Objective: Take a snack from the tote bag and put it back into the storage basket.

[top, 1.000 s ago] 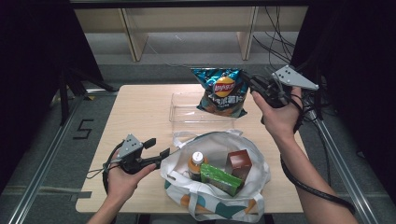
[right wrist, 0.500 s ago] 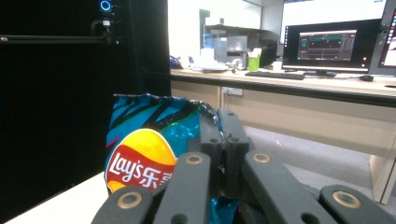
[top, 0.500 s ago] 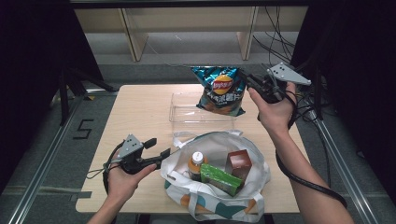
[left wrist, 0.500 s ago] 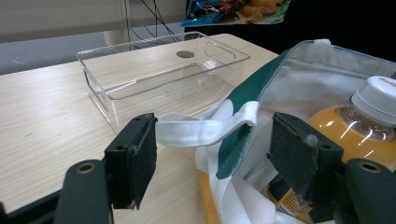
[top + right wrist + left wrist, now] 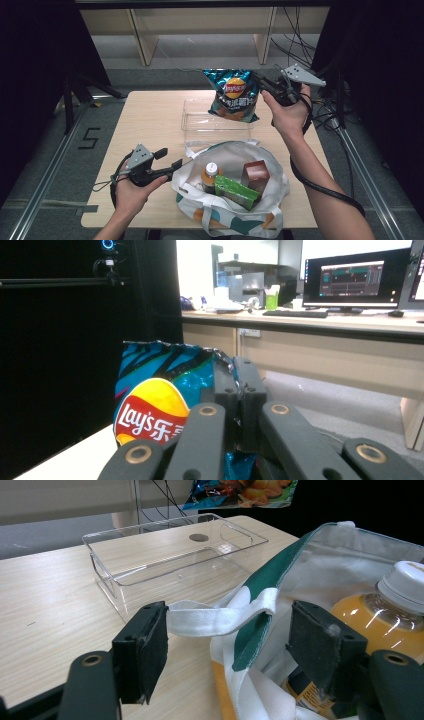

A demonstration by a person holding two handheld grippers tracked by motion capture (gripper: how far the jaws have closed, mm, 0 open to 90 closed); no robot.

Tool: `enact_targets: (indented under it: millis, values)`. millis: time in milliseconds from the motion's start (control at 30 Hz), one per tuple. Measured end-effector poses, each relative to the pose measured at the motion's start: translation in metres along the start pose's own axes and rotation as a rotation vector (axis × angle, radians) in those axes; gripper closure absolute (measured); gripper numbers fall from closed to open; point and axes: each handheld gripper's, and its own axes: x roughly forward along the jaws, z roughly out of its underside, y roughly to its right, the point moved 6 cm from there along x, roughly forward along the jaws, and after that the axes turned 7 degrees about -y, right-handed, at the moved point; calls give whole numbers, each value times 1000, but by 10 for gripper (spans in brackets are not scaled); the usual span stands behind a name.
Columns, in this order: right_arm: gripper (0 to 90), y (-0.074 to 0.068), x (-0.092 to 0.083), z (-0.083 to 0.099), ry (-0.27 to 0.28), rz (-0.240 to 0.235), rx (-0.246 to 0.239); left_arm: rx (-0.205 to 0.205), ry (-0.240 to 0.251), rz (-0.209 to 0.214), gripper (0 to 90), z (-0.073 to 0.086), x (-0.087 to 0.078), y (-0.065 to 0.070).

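We take the clear plastic tray [image 5: 216, 120] at the middle of the table [image 5: 150, 115] as our landmark. Above its far right corner we hold the chip bag [image 5: 234, 95] up in the air with our right gripper [image 5: 263, 85], whose jaws are clamped tight on the bag's upper right edge; in the right gripper view the two black jaws meet with the crinkled blue foil [image 5: 165, 390] pinched between them. The bag hangs clear of the tray, its lower edge overlapping the tray's far rim as seen from above, and in the left gripper view its bottom edge [image 5: 240, 491] shows beyond the tray [image 5: 175, 555].

On the near side of the tray sits the white and green tote bag [image 5: 235, 215], mouth open, with a bottle of orange drink [image 5: 210, 176], a green carton [image 5: 236, 192] and a brown box [image 5: 254, 175] inside. Our left gripper [image 5: 169, 159] rests to the near left of the tray, just beside the tote's left rim. Its jaws stand apart and released, and in the left gripper view the tote's white handle strap [image 5: 220, 617] runs between them while the pads do not press on it. The bottle [image 5: 385, 615] stands right behind the right jaw.
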Motion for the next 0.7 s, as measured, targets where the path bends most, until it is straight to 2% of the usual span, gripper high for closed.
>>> enact_targets:
  millis: [133, 167, 200, 300, 333, 400, 433, 467, 533, 667, 700]
  values:
    - [900, 2, 6, 3, -8, -2, -5, 1, -1, 8, 316, 0, 1, 1]
    - [900, 1, 7, 3, -15, 3, 13, 0, 3, 2, 316, 0, 1, 0]
    - [900, 2, 8, 3, -13, 3, 0, -2, 9, 9, 316, 0, 1, 0]
    - [900, 2, 11, 4, -13, 6, 18, -3, 10, 6, 316, 0, 1, 0]
    - [900, 2, 13, 4, -12, 6, 14, -12, 9, 20, 316, 0, 1, 1]
    - [900, 2, 15, 4, -12, 3, 10, -12, 7, 15, 316, 0, 1, 1]
    - [900, 2, 16, 5, -19, 7, 24, -9, 6, 12, 316, 0, 1, 0]
    - [900, 3, 17, 4, -13, 3, 9, -6, 5, 10, 316, 0, 1, 0]
    - [900, 3, 19, 4, -20, 9, 28, -3, 4, 8, 316, 1, 1, 0]
    - [900, 6, 22, 2, -18, 12, 11, 4, -1, 4, 315, 1, 1, 1]
    - [900, 5, 23, 2, -19, 10, 23, 2, -1, 4, 315, 1, 1, 1]
